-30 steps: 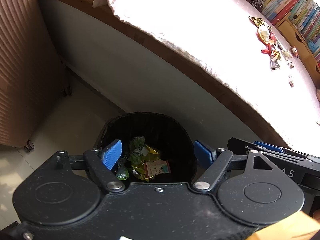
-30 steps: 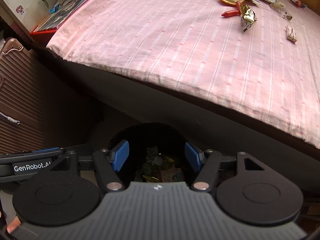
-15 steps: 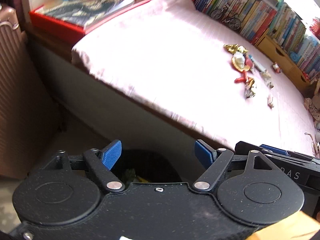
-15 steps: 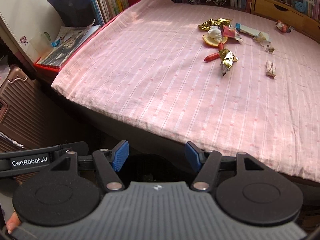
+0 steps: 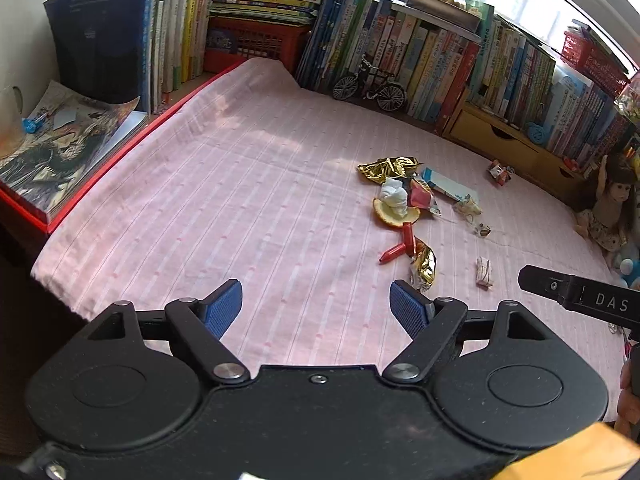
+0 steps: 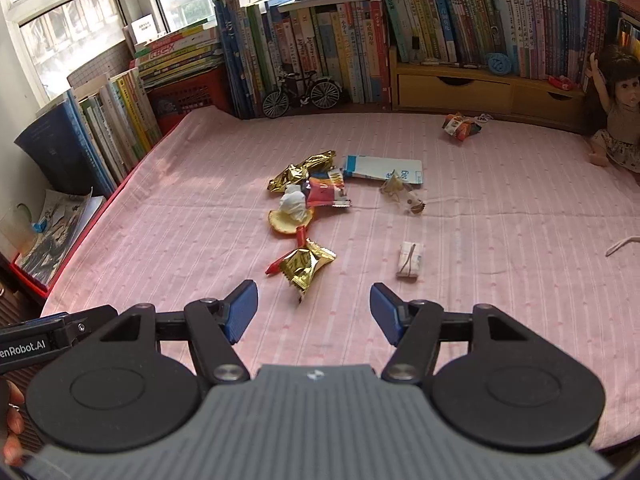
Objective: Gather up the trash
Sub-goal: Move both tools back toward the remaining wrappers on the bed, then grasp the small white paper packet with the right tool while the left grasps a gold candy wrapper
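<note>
Trash lies scattered on the pink striped cloth [image 5: 248,216]. Nearest is a gold foil wrapper [image 6: 306,266] [image 5: 423,266] beside a red tube [image 5: 396,252]. Behind them sit an orange peel with a white tissue [image 6: 292,212] [image 5: 394,202], a red snack packet [image 6: 326,192], another gold wrapper [image 6: 304,170] and a blue-white carton [image 6: 384,168]. A small white wrapped piece [image 6: 410,260] [image 5: 484,272] lies to the right. My left gripper [image 5: 316,306] is open and empty, short of the trash. My right gripper [image 6: 314,312] is open and empty, just before the gold wrapper.
Rows of books [image 6: 360,40] and a model bicycle [image 6: 302,94] line the far edge, with wooden drawers [image 6: 480,88] and a doll [image 6: 616,112] at the right. A stack of magazines [image 5: 60,148] lies at the left. A small orange packet [image 6: 460,126] sits near the drawers.
Both grippers have lifted from over the black trash bin beside the bed and now point across the cloth at the trash. The bin has dropped out of view. Both stay open.
</note>
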`<state>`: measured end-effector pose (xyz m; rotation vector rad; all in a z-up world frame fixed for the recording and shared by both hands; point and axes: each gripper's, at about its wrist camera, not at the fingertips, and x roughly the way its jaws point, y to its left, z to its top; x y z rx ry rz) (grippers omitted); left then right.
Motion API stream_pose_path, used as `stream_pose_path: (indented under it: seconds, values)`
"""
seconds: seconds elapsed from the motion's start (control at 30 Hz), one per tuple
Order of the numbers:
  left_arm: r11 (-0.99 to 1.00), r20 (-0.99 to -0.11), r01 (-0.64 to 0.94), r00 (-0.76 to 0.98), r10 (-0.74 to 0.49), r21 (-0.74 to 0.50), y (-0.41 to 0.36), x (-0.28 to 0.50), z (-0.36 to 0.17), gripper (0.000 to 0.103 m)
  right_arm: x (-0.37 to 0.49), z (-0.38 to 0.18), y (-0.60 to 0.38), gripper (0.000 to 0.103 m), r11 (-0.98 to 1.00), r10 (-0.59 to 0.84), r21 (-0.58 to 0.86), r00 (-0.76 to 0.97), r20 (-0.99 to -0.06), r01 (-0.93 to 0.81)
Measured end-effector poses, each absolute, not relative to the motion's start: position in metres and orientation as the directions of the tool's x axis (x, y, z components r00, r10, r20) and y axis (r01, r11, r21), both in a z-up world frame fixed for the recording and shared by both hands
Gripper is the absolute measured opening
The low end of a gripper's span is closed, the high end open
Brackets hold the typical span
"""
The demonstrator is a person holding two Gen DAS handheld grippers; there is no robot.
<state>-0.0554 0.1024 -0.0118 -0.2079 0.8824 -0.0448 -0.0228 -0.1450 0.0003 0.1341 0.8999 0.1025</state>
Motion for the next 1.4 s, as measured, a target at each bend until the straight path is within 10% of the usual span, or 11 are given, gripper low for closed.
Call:
stream_pose_path:
  seconds: [0.33,0.57,1.2,1.4]
  values:
    - [0.985,-0.804,0.053,0.571,-0.163,-0.162,0.019,0.022,-0.028,0.078,0.034,-0.032,-0.201,0.071,0.991,0.094,0.131,0.582,-0.808,0.022]
    - [0.981,-0.848,0.125,0.494,-0.190,-0.147,-0.018,0.051,-0.050,0.045,0.061,-0.062,-0.226,0.054,0.985,0.124,0.166,0.512,-0.850,0.038]
    - [0.946,-0.926,0.315,0.374,-0.050,0.076,-0.085,0.102,-0.096,0.044,0.106,-0.126,-0.229,0.045,0.959,0.271,0.279,0.396,-0.877,-0.038]
    - [0.940,-0.937,0.325,0.348,-0.018,0.103,-0.089,0.111,-0.111,0.044,0.107,-0.125,-0.231,0.028,0.965,0.254,0.261,0.415,-0.874,-0.042]
